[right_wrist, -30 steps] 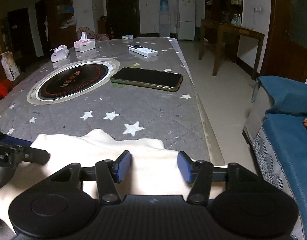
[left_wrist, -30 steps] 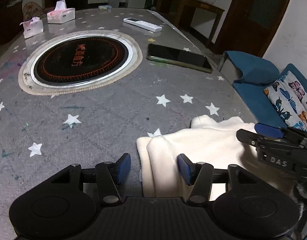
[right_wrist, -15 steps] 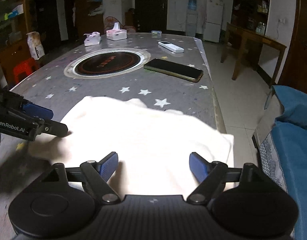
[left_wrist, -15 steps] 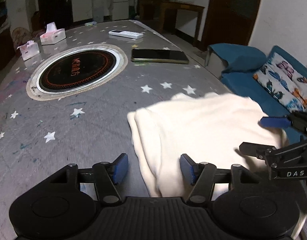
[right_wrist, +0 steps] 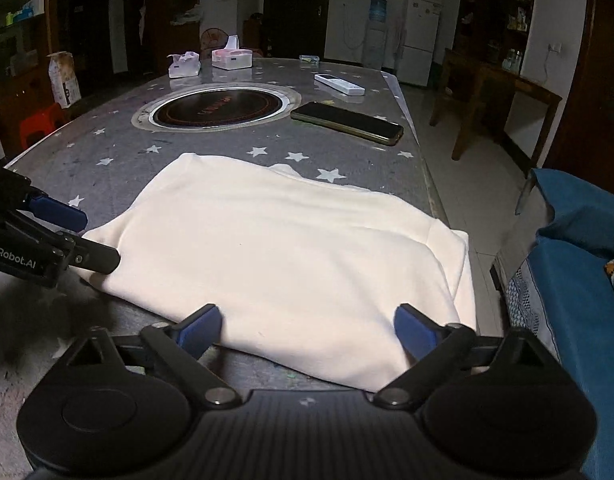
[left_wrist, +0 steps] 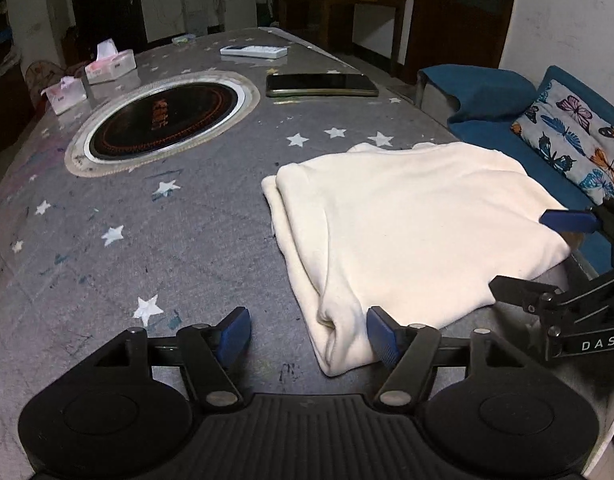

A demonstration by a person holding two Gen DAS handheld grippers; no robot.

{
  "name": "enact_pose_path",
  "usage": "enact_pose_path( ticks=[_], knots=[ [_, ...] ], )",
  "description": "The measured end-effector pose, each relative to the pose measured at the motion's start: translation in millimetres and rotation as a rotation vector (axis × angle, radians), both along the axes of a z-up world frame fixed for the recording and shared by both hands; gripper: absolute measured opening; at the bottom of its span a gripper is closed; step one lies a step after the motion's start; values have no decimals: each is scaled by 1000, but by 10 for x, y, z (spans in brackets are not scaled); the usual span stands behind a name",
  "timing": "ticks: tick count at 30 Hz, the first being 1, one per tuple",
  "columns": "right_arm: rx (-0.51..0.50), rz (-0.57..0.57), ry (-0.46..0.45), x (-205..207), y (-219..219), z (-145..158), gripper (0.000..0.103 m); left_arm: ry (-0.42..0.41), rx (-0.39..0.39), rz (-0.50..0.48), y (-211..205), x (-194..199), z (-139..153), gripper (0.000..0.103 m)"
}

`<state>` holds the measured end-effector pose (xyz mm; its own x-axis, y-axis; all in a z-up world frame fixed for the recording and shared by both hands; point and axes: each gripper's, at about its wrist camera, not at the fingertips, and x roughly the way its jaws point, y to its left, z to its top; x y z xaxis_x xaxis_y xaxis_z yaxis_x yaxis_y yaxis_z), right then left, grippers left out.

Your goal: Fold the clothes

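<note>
A folded cream garment (left_wrist: 407,232) lies flat on the grey star-patterned tablecloth (left_wrist: 147,240), near the table's right edge. My left gripper (left_wrist: 309,332) sits at its near left corner. Its jaws are opening; the corner fold lies between them against the right pad (left_wrist: 381,336), and the left pad stands clear. In the right wrist view the garment (right_wrist: 291,248) fills the middle. My right gripper (right_wrist: 307,330) straddles its near edge with the jaws opening wide and the pads not pressing the cloth. Each gripper shows in the other's view: the right gripper (left_wrist: 547,256) and the left gripper (right_wrist: 79,234).
Beyond the garment, a round black hob (left_wrist: 163,120) is set into the table. A dark phone (left_wrist: 321,85), a white remote (left_wrist: 253,51) and two tissue boxes (left_wrist: 109,66) lie farther back. A blue sofa (left_wrist: 487,120) with a butterfly cushion (left_wrist: 575,136) stands beside the table edge.
Both grippers have drawn back toward the near edge of the garment and their jaws have widened, the right one far more. The cloth now lies spread flat.
</note>
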<state>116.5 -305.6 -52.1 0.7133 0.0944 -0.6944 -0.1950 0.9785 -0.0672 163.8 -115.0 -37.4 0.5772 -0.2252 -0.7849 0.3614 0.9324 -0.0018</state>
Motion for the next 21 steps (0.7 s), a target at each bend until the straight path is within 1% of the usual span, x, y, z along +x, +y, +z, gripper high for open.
enact_pose_path(
  ticks=[3, 5, 8, 13, 21],
  knots=[
    [-5, -6, 2, -10, 23, -26, 103, 8, -17, 13, 30, -47, -4, 69],
    [-12, -13, -2, -26, 42, -38, 103, 8, -23, 21, 41, -75, -3, 74],
    [-15, -18, -10, -45, 51, -32, 103, 8, -24, 23, 42, -108, 3, 76],
    [11, -41, -11, -58, 33, -18, 103, -7, -29, 29, 42, -164, 36, 81],
    [31, -69, -8, -113, 33, -7, 103, -29, -36, 36, 63, -279, 61, 94]
  ],
)
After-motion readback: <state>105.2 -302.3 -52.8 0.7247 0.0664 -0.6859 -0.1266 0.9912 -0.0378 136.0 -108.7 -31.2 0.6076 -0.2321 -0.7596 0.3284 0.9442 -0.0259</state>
